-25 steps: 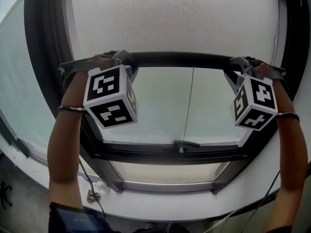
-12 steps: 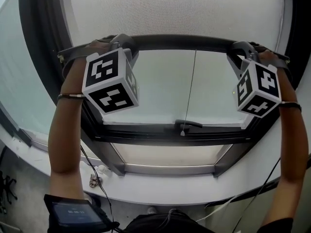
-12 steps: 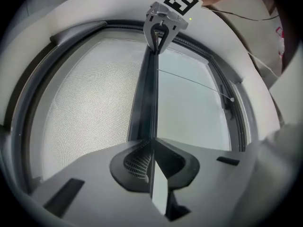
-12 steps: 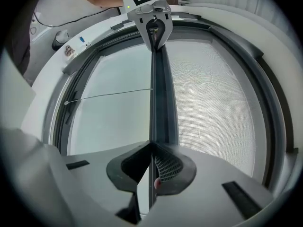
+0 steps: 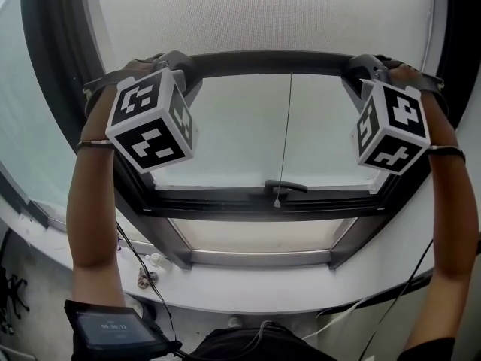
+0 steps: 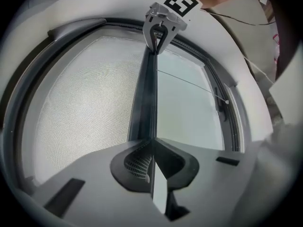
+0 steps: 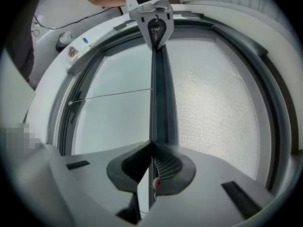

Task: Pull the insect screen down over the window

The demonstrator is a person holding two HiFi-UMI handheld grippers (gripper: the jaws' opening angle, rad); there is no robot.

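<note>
The insect screen (image 5: 263, 13) is a pale mesh over the upper part of the window, ending in a dark bottom bar (image 5: 270, 62). My left gripper (image 5: 180, 60) is at the bar's left end and my right gripper (image 5: 359, 66) at its right end. In the left gripper view the jaws (image 6: 152, 143) are closing on the bar's thin lip (image 6: 147, 93), pads pressed against it. The right gripper (image 7: 150, 145) is closing on the same lip (image 7: 158, 93) in the same way. Each gripper view shows the other gripper at the bar's far end.
Below the bar is bare glass with a thin pull cord (image 5: 284, 141) hanging down to a dark window handle (image 5: 285, 186). A dark frame surrounds the pane. The white sill (image 5: 263, 292) holds small items (image 5: 146, 273) at its left. Cables trail down on both sides.
The view has shifted, so the bar sits higher in the picture. Both grippers stay at the bar's ends, and the gap from bar to handle looks unchanged.
</note>
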